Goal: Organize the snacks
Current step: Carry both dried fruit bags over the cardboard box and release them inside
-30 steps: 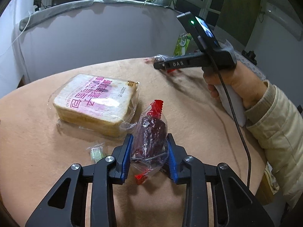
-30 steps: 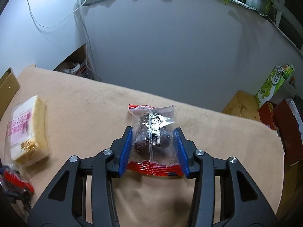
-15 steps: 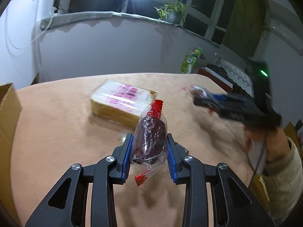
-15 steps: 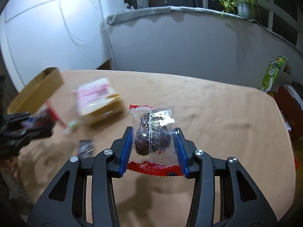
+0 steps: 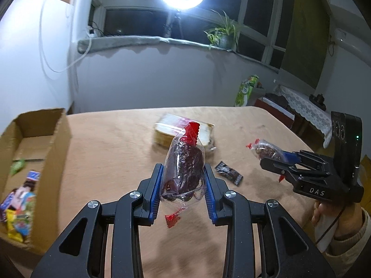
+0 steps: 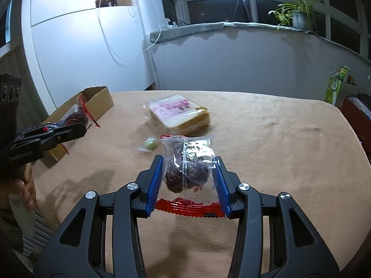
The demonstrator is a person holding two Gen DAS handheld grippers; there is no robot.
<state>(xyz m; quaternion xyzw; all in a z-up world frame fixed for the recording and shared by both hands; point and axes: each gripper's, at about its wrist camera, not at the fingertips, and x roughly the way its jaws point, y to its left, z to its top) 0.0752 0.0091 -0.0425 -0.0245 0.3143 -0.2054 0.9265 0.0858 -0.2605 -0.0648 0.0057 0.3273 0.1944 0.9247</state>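
My left gripper (image 5: 183,185) is shut on a clear red-edged packet of dark dried fruit (image 5: 183,169), held above the table. It also shows in the right wrist view (image 6: 69,129) with its packet (image 6: 77,113). My right gripper (image 6: 187,180) is shut on a similar fruit packet (image 6: 187,166); it shows at the right of the left wrist view (image 5: 276,159) with its packet (image 5: 266,151). An open cardboard box (image 5: 55,143) with several snack packs (image 5: 18,199) stands at the table's left.
A bagged bread loaf (image 6: 179,113) lies mid-table on the tan cloth (image 6: 266,139). A small green candy (image 6: 150,144) and a dark sachet (image 5: 228,173) lie near it. A wall, window sill and potted plant stand behind.
Both grippers have lifted and swung left with their packets. The cardboard box has come into view, and the bread now lies farther away.
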